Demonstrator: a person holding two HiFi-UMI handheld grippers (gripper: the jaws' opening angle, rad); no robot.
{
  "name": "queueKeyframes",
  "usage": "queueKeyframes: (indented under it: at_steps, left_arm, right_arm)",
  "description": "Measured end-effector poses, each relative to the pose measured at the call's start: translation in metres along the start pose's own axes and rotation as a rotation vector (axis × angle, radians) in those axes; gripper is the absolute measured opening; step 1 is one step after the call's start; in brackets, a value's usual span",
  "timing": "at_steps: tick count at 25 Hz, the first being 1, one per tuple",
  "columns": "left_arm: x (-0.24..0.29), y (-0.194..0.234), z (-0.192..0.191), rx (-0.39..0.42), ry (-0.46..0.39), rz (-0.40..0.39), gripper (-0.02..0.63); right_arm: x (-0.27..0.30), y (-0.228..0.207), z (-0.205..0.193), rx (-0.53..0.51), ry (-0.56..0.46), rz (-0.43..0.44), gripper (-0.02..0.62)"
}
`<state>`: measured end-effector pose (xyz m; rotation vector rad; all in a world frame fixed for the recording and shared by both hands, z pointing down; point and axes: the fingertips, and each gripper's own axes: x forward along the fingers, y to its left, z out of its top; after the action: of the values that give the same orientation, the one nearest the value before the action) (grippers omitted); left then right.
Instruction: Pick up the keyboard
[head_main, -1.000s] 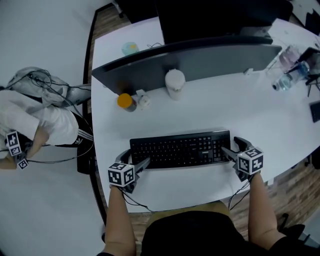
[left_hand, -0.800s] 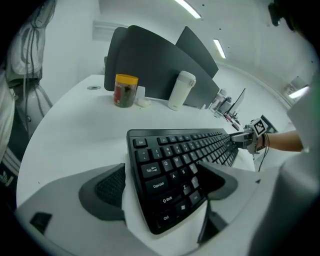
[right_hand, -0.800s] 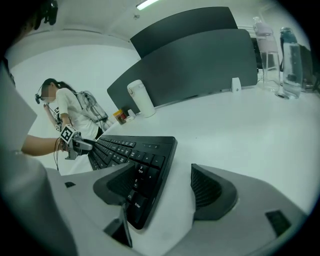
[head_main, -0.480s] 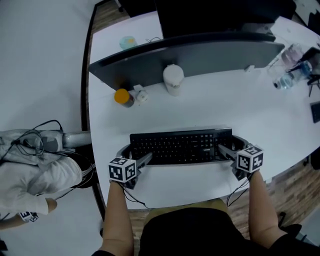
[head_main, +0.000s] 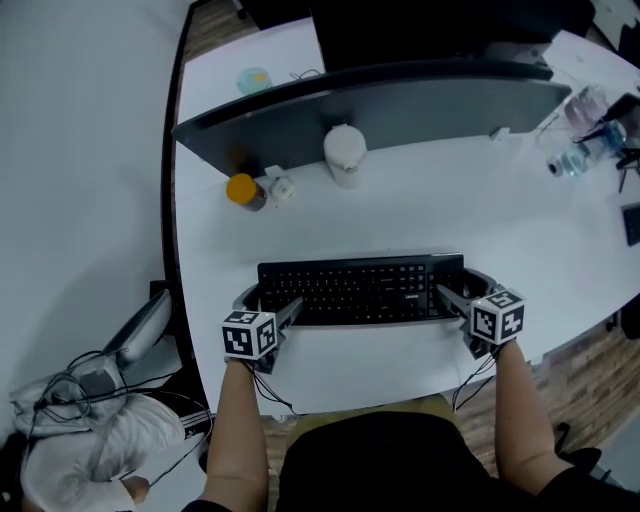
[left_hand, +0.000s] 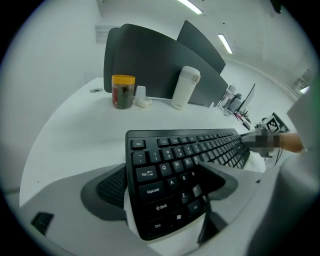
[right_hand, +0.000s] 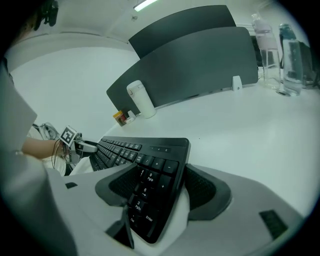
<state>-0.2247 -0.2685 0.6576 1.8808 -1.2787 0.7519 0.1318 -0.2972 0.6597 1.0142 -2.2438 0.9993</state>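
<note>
Fingers of the left gripper and right gripper pinch both ends of the keyboard, lower middle of the head view; it seems light and stiff, so these end holds should suit.

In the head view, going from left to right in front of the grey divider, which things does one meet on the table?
Yellow-lidded jar → small white object → white flask → small white bracket → clear bottles.
</note>
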Motion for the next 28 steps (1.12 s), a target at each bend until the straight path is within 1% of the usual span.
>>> queueKeyframes:
  at_steps: [6,11,15,19,23,25,28]
  left_arm:
    - [-0.003,-0.002,-0.002,-0.018,0.026,0.022,0.445]
    - [-0.009,-0.007,-0.005,-0.052,0.035,0.025,0.443]
    - [-0.014,-0.009,-0.003,-0.070,0.026,0.033,0.436]
    - [-0.022,-0.008,-0.005,-0.092,0.028,0.037,0.433]
    - [-0.031,-0.008,0.004,-0.081,-0.001,0.060,0.428]
    - [-0.037,-0.010,0.014,-0.070,-0.025,0.069,0.402]
    - [-0.042,-0.012,0.024,-0.042,-0.042,0.074,0.402]
  right_arm:
    - [-0.002,-0.001,-0.001,0.004,-0.004,-0.028,0.310]
    - [-0.003,-0.002,0.003,0.005,0.007,-0.047,0.310]
    - [-0.008,-0.002,0.018,0.035,-0.059,-0.074,0.310]
    - [-0.008,0.004,0.026,0.008,-0.057,-0.072,0.310]
    - [-0.013,0.007,0.031,-0.008,-0.077,-0.086,0.310]
    - [-0.017,0.007,0.033,-0.004,-0.091,-0.088,0.310]
    - [-0.023,0.008,0.036,0.006,-0.113,-0.093,0.309]
